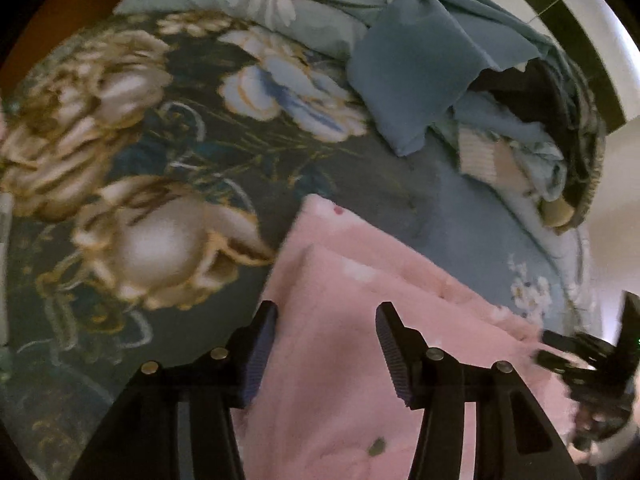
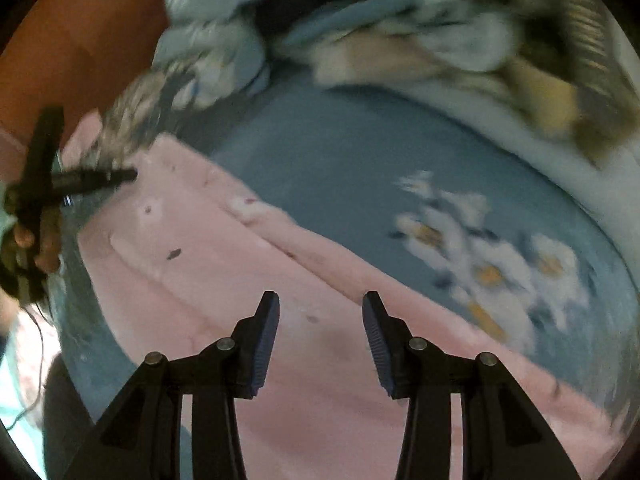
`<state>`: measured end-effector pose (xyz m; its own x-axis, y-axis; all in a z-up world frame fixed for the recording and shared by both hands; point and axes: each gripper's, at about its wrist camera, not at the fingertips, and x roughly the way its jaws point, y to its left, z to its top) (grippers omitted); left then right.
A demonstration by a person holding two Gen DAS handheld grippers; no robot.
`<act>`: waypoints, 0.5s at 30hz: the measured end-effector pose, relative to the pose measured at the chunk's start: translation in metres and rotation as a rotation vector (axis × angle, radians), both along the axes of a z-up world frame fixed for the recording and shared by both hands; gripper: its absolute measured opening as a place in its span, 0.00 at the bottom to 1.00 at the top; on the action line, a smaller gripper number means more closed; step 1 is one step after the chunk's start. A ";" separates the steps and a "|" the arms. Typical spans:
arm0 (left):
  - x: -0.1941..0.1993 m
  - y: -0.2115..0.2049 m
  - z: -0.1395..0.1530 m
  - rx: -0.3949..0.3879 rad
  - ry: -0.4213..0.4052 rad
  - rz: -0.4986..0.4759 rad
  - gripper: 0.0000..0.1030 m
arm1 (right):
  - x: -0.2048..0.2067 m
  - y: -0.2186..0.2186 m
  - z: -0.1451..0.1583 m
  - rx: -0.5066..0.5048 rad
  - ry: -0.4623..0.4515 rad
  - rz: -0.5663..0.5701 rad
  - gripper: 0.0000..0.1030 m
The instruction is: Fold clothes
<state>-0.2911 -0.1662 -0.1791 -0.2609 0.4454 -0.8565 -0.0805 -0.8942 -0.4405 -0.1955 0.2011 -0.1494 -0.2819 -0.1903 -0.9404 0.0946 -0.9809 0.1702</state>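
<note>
I am viewing a pink garment (image 1: 360,360) that is lying folded across the lower centre of the left wrist frame, with one folded layer stacked on another. It is resting on a floral bedspread (image 1: 132,168), which is filling the left and centre of that frame with large cream and gold blooms on a dark ground.

I am holding the left gripper (image 1: 326,320) over the pink garment at the bottom centre of its frame. Its jaws are standing wide apart and are gripping nothing; pink fabric is showing in the gap between them. At the right edge of the same frame the other gripper is appearing as a dark blurred shape over the garment's far end.

I am holding the right gripper (image 2: 320,308) at the bottom centre of its own frame, above the pink garment (image 2: 224,280), which is running diagonally from upper left to lower right. Its jaws are likewise spread wide, with nothing between them. A blue sheet with white flowers (image 2: 400,160) is occupying the centre and right of this frame.

A heap of clothes (image 1: 512,136) is sitting in the upper right of the left wrist frame. A hand (image 2: 38,240) is gripping a handle at the left edge of the right wrist frame.
</note>
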 end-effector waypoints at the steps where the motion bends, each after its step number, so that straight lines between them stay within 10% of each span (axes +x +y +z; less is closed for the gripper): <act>1: 0.000 0.001 -0.001 0.010 0.006 -0.013 0.53 | -0.009 -0.011 -0.008 0.011 -0.017 0.034 0.43; 11: 0.008 0.009 0.010 0.003 0.066 -0.152 0.37 | -0.026 -0.056 -0.041 0.078 -0.120 0.200 0.42; 13: 0.009 0.010 0.010 -0.024 0.072 -0.164 0.12 | -0.024 -0.062 -0.041 0.095 -0.122 0.208 0.20; 15: 0.011 0.006 0.012 -0.024 0.085 -0.152 0.08 | -0.022 -0.068 -0.041 0.114 -0.123 0.213 0.09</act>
